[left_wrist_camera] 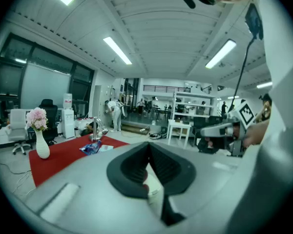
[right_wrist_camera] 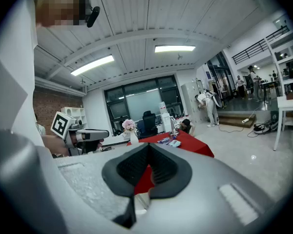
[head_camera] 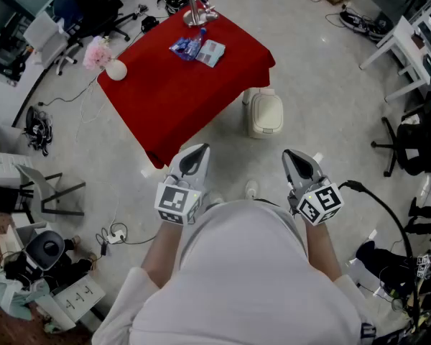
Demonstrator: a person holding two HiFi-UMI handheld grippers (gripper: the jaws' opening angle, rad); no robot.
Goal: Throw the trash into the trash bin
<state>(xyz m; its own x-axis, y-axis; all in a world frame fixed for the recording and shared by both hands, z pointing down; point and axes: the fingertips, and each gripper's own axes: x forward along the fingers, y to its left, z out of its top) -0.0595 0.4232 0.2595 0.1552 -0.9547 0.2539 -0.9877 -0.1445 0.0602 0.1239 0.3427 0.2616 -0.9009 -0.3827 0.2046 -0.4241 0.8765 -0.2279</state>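
Observation:
The trash, a blue wrapper (head_camera: 187,47) and a pale packet (head_camera: 211,52), lies on the far part of a red-covered table (head_camera: 172,99). A cream trash bin (head_camera: 264,112) stands on the floor by the table's near right corner. My left gripper (head_camera: 195,152) and right gripper (head_camera: 297,157) hover side by side in front of my body, short of the table, both shut and holding nothing. The left gripper (left_wrist_camera: 148,145) sees the wrapper (left_wrist_camera: 91,148) ahead to its left. The right gripper (right_wrist_camera: 149,146) sees the trash (right_wrist_camera: 167,141) on the table (right_wrist_camera: 198,147) just above its jaws.
A white vase of pink flowers (head_camera: 104,60) stands at the table's left corner, a metal stand (head_camera: 195,9) at its far end. Office chairs (head_camera: 93,6), a white chair (head_camera: 406,42), a black chair (head_camera: 416,146) and floor cables (head_camera: 373,200) ring the area. A person (left_wrist_camera: 115,115) bends far off.

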